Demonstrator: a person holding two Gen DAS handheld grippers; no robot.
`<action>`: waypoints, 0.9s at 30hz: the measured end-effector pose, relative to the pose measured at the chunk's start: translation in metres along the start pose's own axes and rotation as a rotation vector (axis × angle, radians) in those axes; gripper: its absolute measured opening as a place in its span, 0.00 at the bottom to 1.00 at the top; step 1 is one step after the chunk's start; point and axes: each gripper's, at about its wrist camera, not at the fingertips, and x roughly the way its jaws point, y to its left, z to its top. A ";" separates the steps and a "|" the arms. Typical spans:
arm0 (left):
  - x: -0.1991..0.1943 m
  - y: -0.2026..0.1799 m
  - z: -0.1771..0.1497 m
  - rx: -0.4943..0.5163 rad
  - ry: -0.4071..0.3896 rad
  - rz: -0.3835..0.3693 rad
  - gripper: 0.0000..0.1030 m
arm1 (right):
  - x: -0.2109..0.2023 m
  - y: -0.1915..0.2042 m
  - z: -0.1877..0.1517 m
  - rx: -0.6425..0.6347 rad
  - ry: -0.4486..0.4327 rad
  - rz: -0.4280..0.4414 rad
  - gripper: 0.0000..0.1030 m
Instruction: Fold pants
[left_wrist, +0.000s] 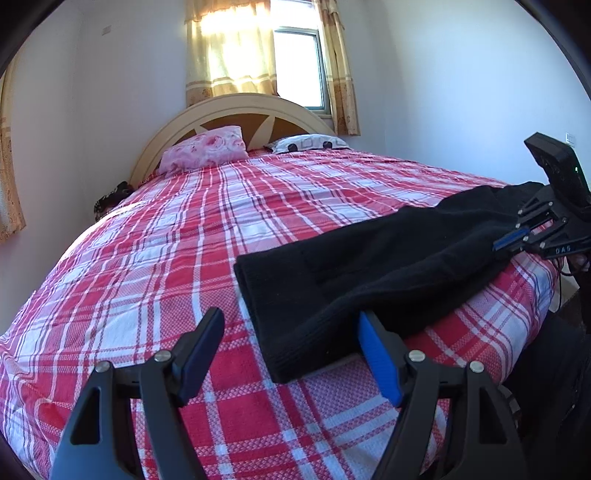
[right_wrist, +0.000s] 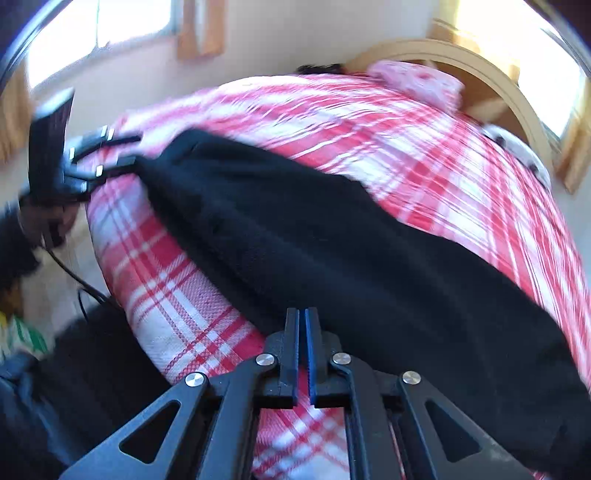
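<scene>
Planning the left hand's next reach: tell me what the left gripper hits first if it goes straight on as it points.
Most likely the near end of the black pants, lying just ahead of the open left gripper on the plaid bedspread. Depth is unclear; it might touch the bedspread first.

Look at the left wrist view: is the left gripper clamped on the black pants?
No: the left gripper stands open, its blue pads apart, and the black pants lie on the plaid bed just beyond the fingers.
</scene>
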 end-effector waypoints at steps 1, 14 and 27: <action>0.000 0.001 -0.001 -0.008 0.001 0.001 0.74 | 0.005 0.001 0.000 -0.012 0.016 0.013 0.03; -0.009 0.012 -0.005 -0.111 -0.017 -0.027 0.74 | -0.008 -0.013 -0.010 0.055 0.024 0.131 0.00; -0.021 0.021 0.004 -0.187 -0.060 -0.018 0.82 | -0.020 -0.001 -0.013 -0.009 -0.065 0.007 0.54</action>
